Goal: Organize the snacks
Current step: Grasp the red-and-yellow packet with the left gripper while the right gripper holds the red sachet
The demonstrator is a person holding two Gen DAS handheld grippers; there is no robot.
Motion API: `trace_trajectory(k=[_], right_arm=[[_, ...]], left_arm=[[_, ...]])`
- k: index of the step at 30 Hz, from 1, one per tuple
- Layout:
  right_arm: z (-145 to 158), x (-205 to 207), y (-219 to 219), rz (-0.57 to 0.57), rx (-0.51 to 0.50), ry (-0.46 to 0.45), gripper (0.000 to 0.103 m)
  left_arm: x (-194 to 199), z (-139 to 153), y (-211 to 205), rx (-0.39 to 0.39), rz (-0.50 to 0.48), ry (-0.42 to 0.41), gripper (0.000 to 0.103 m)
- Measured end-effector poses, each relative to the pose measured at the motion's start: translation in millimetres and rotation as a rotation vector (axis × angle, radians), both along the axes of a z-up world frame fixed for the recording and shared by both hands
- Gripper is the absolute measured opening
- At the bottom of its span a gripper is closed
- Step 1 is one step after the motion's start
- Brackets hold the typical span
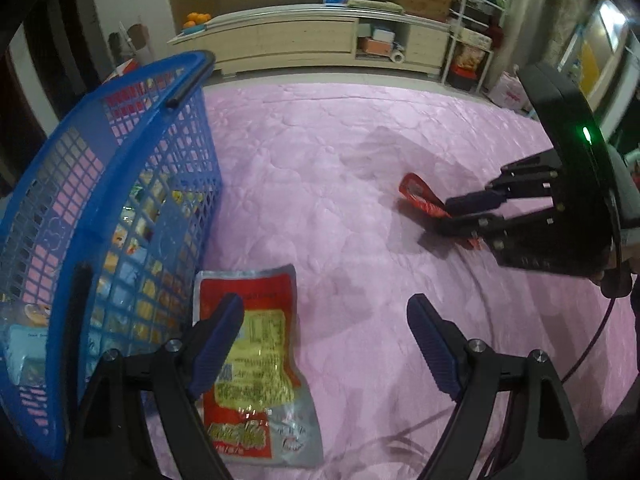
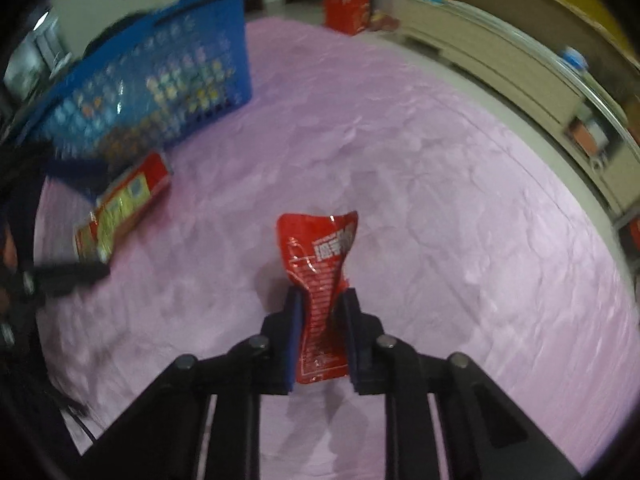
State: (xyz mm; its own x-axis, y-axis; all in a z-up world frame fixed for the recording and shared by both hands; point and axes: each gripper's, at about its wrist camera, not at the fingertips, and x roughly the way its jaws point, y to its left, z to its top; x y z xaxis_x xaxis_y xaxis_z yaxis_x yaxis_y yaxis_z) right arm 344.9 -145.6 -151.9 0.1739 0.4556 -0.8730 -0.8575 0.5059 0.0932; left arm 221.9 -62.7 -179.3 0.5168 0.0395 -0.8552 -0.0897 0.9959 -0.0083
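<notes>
R gripper [image 2: 321, 320] is pinching a red packet [image 2: 322, 280], pads pressing both sides, packet sticking up fwd betw the fingers, over the pink blanket [image 2: 440, 240]. L gripper [image 1: 326, 344] is hanging w/ jaws spread wide, nothing betw them; its left finger is overlapping a red-yellow pouch [image 1: 256, 360] lying flat on the blanket. Pouch is sitting just beside the blue basket [image 1: 120, 184], which is holding more snacks. Farther back, a beige cabinet [image 1: 304, 40] is running along the wall.
</notes>
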Motion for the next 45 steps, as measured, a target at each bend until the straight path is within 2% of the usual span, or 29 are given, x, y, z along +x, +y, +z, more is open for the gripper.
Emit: trace_trajectory(k=[3, 5, 8, 11, 15, 18, 20, 22, 24, 25, 26, 27, 29, 32, 34, 36, 40, 45], right_arm=[[8, -22, -6, -0.076, 0.034, 0.006, 0.016], [12, -33, -6, -0.13, 0.051, 0.007, 0.008], [14, -48, -14, -0.214, 0.062, 0.041, 0.008], [14, -45, -13, -0.228, 0.063, 0.022, 0.008], [19, -48, -34, -0.27, 0.115, 0.055, 0.007], [16, -58, -24, -0.242, 0.093, 0.032, 0.007], [12, -61, -18, -0.23, 0.081, 0.029, 0.007], [11, -64, -15, -0.217, 0.068, 0.019, 0.007], [11, -67, -15, -0.211, 0.066, 0.017, 0.007], [12, -67, -15, -0.209, 0.069, 0.016, 0.007], [14, -68, -16, -0.209, 0.071, 0.014, 0.007], [15, -68, -16, -0.211, 0.075, 0.013, 0.007], [18, -68, -17, -0.215, 0.083, 0.016, 0.007], [20, -69, -19, -0.226, 0.094, 0.029, 0.007], [19, -73, -20, -0.225, 0.087, 0.024, 0.007], [18, -76, -20, -0.23, 0.068, 0.012, 0.007], [23, -83, -24, -0.279, 0.089, 0.044, 0.007], [45, -105, -19, -0.307, 0.107, 0.025, 0.006]], left_arm=[[-15, 1, -5, 0.009, -0.023, 0.006, 0.082], [-23, 3, -6, 0.013, -0.039, 0.006, 0.082], [-33, 0, -6, 0.048, -0.037, 0.02, 0.082], [-37, -7, -5, 0.083, -0.01, 0.042, 0.082], [-37, -19, -7, 0.153, 0.0, 0.081, 0.08], [-31, -28, -8, 0.172, -0.003, 0.105, 0.072], [-20, -36, -5, 0.184, 0.011, 0.126, 0.059], [-12, -41, -1, 0.183, 0.032, 0.141, 0.056], [-3, -48, 1, 0.193, 0.054, 0.161, 0.046], [0, -49, 1, 0.188, 0.059, 0.157, 0.04], [2, -49, 2, 0.175, 0.062, 0.153, 0.03], [3, -48, 0, 0.17, 0.055, 0.149, 0.026], [3, -46, -5, 0.175, 0.029, 0.147, 0.01], [1, -47, -9, 0.16, 0.011, 0.149, 0.007], [-3, -43, -10, 0.12, 0.013, 0.14, 0.006], [-7, -36, -9, 0.082, 0.011, 0.122, 0.005], [-21, -19, -13, 0.062, -0.013, 0.083, 0.004], [-32, 6, -18, -0.007, -0.051, 0.037, 0.003]])
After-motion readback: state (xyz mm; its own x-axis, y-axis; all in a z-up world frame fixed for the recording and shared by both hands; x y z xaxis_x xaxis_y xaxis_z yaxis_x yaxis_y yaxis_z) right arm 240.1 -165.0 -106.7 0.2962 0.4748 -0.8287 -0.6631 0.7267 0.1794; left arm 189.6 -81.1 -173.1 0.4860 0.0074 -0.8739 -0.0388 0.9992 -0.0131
